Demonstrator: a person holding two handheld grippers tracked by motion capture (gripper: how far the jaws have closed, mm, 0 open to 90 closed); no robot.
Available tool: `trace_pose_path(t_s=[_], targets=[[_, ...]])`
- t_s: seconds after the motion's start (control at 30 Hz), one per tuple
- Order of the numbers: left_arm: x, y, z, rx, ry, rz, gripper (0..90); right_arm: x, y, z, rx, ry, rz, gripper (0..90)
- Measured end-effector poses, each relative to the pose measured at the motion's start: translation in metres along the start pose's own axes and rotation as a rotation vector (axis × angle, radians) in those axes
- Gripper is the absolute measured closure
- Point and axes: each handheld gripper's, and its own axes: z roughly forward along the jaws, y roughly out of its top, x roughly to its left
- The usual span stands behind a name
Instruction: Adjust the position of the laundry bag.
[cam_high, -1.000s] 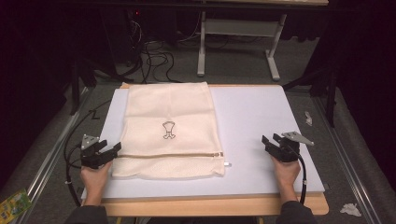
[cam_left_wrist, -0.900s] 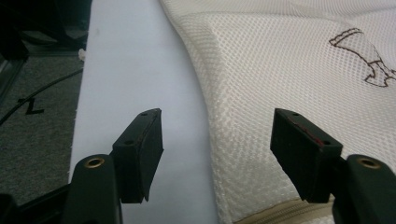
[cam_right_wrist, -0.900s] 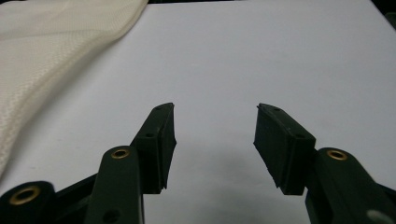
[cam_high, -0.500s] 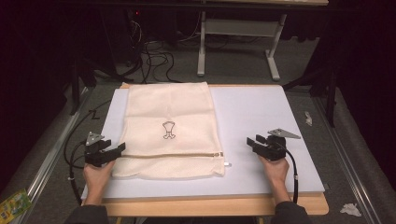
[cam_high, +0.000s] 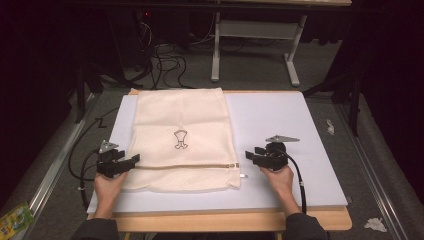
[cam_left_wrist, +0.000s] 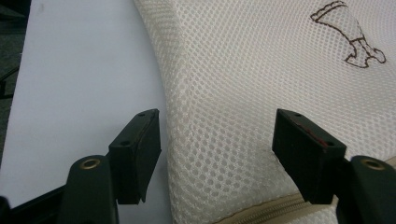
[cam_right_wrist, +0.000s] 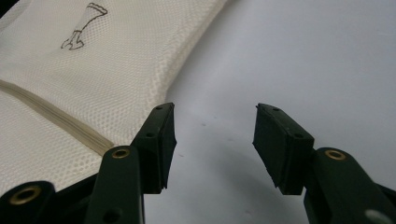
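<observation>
Left gripper (cam_high: 131, 161) sits at the near left of the table, held in the person's left hand (cam_high: 109, 182), its jaws spread wide and pointing right toward the mesh bag (cam_high: 182, 125). In the left gripper view (cam_left_wrist: 215, 154) the jaws straddle the bag's left edge: one jaw stands over the bare white table top (cam_left_wrist: 84, 70), the other over the cream netting, with the edge of the fabric between them. Nothing is pinched, and whether the jaws touch the cloth cannot be told. A strip of the zipper (cam_left_wrist: 261, 207) runs just below the jaw on the fabric side.

The mesh bag lies flat on the left half of the white table top (cam_high: 280, 120), its far end reaching the far edge. A small dark emblem (cam_high: 180, 139) is printed near its middle, and the zipper (cam_high: 185, 165) crosses it from side to side near the person's end, with a small pull tab (cam_high: 243, 175) sticking out at the right corner.

Right gripper (cam_high: 250, 156), in the right hand (cam_high: 276, 176), sits just beside the bag's right edge at the level of the zipper, a grey plate (cam_high: 281, 138) on top and a cable (cam_high: 299, 177) trailing back along the forearm. Its jaws are also spread apart and hold nothing. In the right gripper view (cam_right_wrist: 212, 140) bare table lies between them, and the bag's edge (cam_right_wrist: 187, 56) and zipper (cam_right_wrist: 60, 119) lie close to the left jaw.
</observation>
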Motion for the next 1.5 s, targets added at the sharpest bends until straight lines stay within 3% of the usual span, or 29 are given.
trace_pose_path(t_s=[0.13, 0.27, 0.5, 0.77, 0.9, 1.5], targets=[[-0.001, 0.0, 0.002, 0.007, 0.001, 0.002, 34.7, 0.007, 0.004, 0.006, 0.016, 0.022, -0.011, 50.4], [-0.002, 0.0, 0.003, 0.013, 0.001, 0.003, 40.5, 0.018, 0.011, 0.018, 0.047, 0.06, -0.025, 53.4], [0.0, -0.001, 0.005, 0.025, 0.011, -0.005, 51.1, 0.027, 0.015, 0.037, 0.092, 0.086, -0.017, 57.8], [0.0, 0.003, 0.007, 0.059, 0.043, -0.009, 74.3, 0.029, 0.017, 0.049, 0.115, 0.077, -0.014, 80.2], [-0.002, 0.006, 0.007, 0.067, 0.058, 0.019, 84.1, 0.03, 0.017, 0.048, 0.116, 0.078, -0.033, 86.4], [-0.02, 0.015, 0.01, 0.032, 0.009, 0.053, 87.4, 0.019, 0.019, 0.03, 0.095, 0.041, -0.047, 88.2]])
